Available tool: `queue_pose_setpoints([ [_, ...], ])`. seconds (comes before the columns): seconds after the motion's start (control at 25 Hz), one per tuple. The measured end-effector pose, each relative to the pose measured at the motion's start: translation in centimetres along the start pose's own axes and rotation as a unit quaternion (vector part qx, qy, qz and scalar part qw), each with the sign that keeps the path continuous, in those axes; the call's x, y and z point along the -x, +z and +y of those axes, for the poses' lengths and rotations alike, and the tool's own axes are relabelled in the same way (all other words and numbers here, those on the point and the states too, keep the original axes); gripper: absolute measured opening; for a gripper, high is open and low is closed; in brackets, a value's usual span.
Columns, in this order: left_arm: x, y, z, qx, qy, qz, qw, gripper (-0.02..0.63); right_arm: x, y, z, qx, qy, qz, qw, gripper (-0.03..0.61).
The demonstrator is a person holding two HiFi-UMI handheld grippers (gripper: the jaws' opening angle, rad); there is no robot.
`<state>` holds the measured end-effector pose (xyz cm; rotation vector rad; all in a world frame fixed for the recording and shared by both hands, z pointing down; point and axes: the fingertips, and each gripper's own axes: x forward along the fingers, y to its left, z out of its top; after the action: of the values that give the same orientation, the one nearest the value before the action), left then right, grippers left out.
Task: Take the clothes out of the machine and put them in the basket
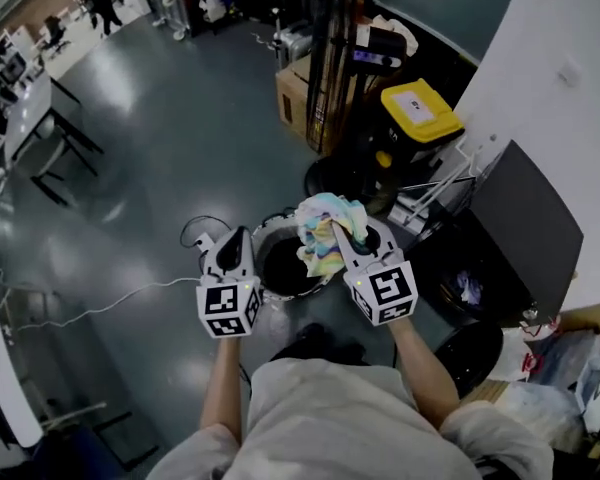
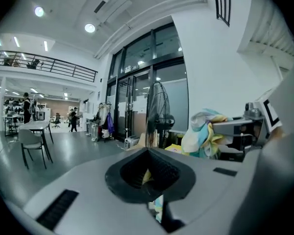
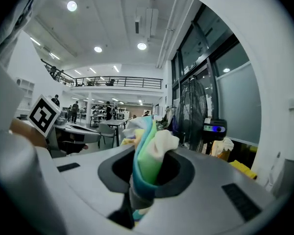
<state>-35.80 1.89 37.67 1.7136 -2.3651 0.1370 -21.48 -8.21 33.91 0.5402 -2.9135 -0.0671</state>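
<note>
My right gripper [image 1: 336, 234] is shut on a bundle of pastel cloth [image 1: 325, 228], yellow, green, blue and white. It holds the bundle just above a dark round basket [image 1: 270, 278] on the floor. In the right gripper view the cloth [image 3: 149, 151] bulges up out of the closed jaws of that gripper [image 3: 147, 177]. My left gripper [image 1: 238, 240] hangs beside it over the basket's left rim, with its jaws together. From the left gripper view [image 2: 149, 173] only slivers of colour show through the slit, and the held cloth [image 2: 203, 133] is off to the right.
A dark box-shaped machine [image 1: 525, 228] stands at the right, with a round dark opening [image 1: 450, 268] on its near side. Behind the basket are a yellow-lidded bin [image 1: 420, 108], a cardboard box [image 1: 295, 93] and a fan [image 2: 159, 111]. A white cable [image 1: 110, 303] crosses the floor.
</note>
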Motion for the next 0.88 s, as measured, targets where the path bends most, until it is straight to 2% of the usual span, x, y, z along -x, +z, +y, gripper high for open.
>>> queue_pose_setpoints([
  [0.2,0.3,-2.0,3.6,0.020,0.024,0.013,0.9994,0.018,-4.6,-2.6,2.5,-0.012,0.023,0.027,0.999,0.069],
  [0.4,-0.7,-5.0,5.8,0.037,0.024,0.028,0.9986,0.018,-8.0,-6.9,4.2,-0.029,0.026,0.062,0.997,0.071],
  [0.88,-4.4,-14.1,7.3,0.063,0.014,0.071,0.9954,0.018,-12.6,-21.1,6.4,-0.056,0.027,0.147,0.987,0.071],
])
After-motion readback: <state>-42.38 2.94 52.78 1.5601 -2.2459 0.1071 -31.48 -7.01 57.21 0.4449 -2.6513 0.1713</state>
